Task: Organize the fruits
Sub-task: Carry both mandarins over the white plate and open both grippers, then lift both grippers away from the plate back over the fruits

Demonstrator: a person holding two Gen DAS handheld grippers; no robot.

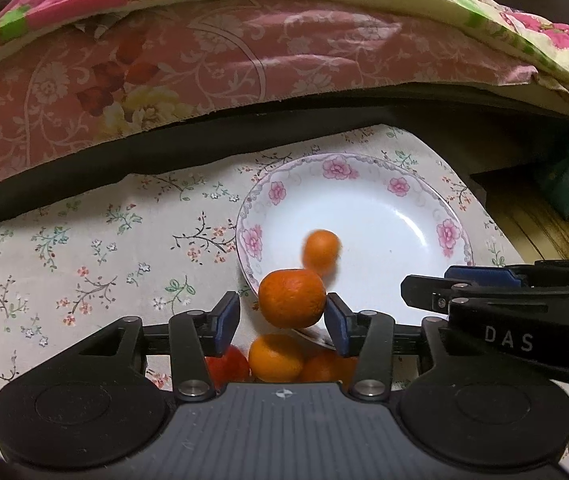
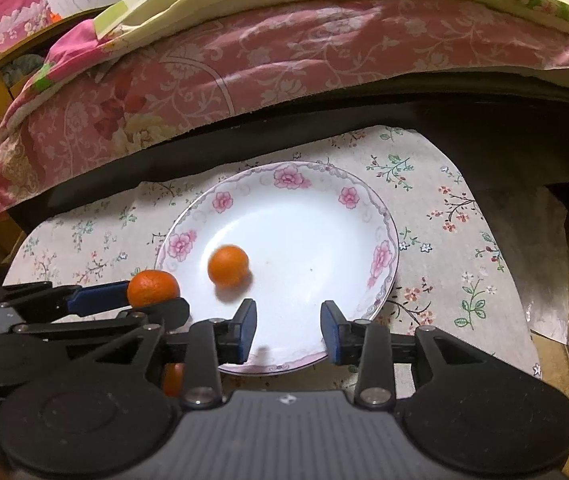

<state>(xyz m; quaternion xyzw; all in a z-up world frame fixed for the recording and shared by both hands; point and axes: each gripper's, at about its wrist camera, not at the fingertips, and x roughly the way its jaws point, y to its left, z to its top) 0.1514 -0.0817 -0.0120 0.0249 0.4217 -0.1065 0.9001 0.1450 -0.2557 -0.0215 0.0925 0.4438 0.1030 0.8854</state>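
Two hand-held grippers over a white plate (image 2: pixel 304 248) with a pink flower rim, set on a floral tablecloth (image 1: pixel 84 248). A bed with a pink patterned sheet (image 1: pixel 204 64) lies on the far side.

Left gripper (image 1: pixel 282 312): jaws partly apart with a mandarin (image 1: pixel 291 298) between them. The right-hand pad looks to be touching the fruit, while a sliver of gap shows at the left-hand pad, so the pads do not clamp it. The fruit sits over the near-left rim of the plate. Judgement: this is a release, positioned so the fruit drops inside the rim rather than onto the cloth.

Right gripper (image 2: pixel 288 326): jaws at moderate width, nothing between them, over the near part of the plate. A second mandarin (image 2: pixel 228 265) is blurred, left of centre on the plate, with a soft shadow on the plate just near of it. Judgement: it is in motion, falling or rolling; I cannot tell which.

Unsorted supply: further orange fruit (image 1: pixel 275 358) and one red fruit (image 1: pixel 230 364) lie bunched on the cloth on the near side of the plate, partly hidden behind the left gripper's body.

Progress, as judged: early, with one fruit on the plate, one arriving and several waiting. Risk: round fruit on a shallow glazed plate may roll toward the rim.
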